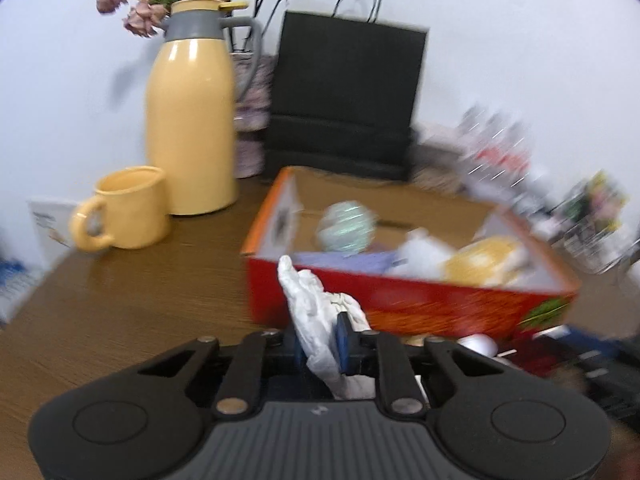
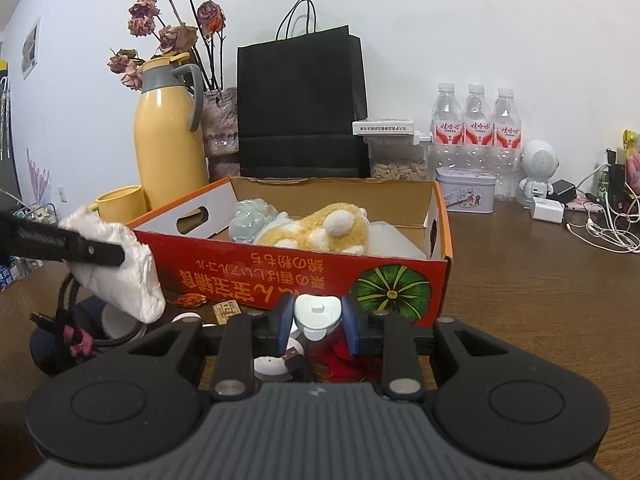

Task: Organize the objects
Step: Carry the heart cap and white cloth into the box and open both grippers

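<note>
A red and orange cardboard box [image 2: 304, 276] stands open on the brown table [image 2: 520, 280]. Inside it lie a yellow plush toy [image 2: 320, 232], a pale green ball [image 2: 250, 220] and some white items. My left gripper [image 1: 320, 340] is shut on a crumpled white cloth [image 1: 312, 304], held just in front of the box's near wall [image 1: 420, 304]. The right wrist view shows that cloth [image 2: 120, 280] hanging at the box's left corner, under a black left finger [image 2: 72, 245]. My right gripper [image 2: 317, 314] is shut on a small white plastic piece [image 2: 318, 312] close to the box front.
A yellow thermos [image 2: 170, 148], yellow mug [image 2: 120, 204], dried flowers and a black paper bag [image 2: 300, 108] stand behind the box. Water bottles [image 2: 476, 132], a tin [image 2: 464, 196] and cables [image 2: 600, 232] fill the right. A black cord bundle [image 2: 68, 320] and white discs [image 2: 272, 368] lie before the box.
</note>
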### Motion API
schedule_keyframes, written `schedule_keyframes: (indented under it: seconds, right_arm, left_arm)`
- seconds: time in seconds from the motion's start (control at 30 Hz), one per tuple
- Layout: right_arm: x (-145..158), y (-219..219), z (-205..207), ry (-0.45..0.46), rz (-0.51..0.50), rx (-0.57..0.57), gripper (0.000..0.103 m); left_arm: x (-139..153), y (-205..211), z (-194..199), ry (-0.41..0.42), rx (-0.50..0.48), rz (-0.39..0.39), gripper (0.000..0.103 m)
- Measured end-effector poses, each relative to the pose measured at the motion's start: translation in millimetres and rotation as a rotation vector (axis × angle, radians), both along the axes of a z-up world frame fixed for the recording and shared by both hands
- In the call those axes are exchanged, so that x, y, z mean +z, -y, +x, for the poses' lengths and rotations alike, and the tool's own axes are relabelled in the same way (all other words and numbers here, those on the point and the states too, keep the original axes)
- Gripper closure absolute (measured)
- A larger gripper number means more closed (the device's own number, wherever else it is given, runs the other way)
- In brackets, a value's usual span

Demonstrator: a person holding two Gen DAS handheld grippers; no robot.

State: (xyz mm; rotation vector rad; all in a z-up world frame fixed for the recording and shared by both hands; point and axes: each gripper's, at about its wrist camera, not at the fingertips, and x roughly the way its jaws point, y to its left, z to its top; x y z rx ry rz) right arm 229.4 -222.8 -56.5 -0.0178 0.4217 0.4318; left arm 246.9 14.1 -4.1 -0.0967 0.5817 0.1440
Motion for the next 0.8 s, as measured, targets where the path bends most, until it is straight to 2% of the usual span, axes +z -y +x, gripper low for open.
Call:
schedule_keyframes:
  seconds: [0.07,0.2,0.4,0.67,0.8]
  right_arm:
    - [-0.5,-0.3,0.1,-0.004,-0.003,-0.004,0.076]
    - [0.5,-0.3,-2.4,0.008,-0.002,-0.002,0.076]
    - [5.7,-2.1,-1.7,0.015,0.006,0.007,0.076]
    - [29.7,-12.9,7.1,0.079,-0.018,0.001,0.076]
    - [48.2,-23.2,18.4,0.146,-0.039,0.001,0.076]
  left_arm:
    - [-3.1,-3.3,2.9,-0.006,0.031,0.041,0.091]
    - [-3.3,-15.5,-2.3,0.018,0.024,0.011,0.094]
    - [27.2,-15.2,-13.8,0.114,-0.026,-0.017,0.095]
    - [60.1,9.1,6.2,0.171,-0.134,-0.029,0.095]
    - [68.5,24.1,30.8,0.197,-0.177,-0.022,0.095]
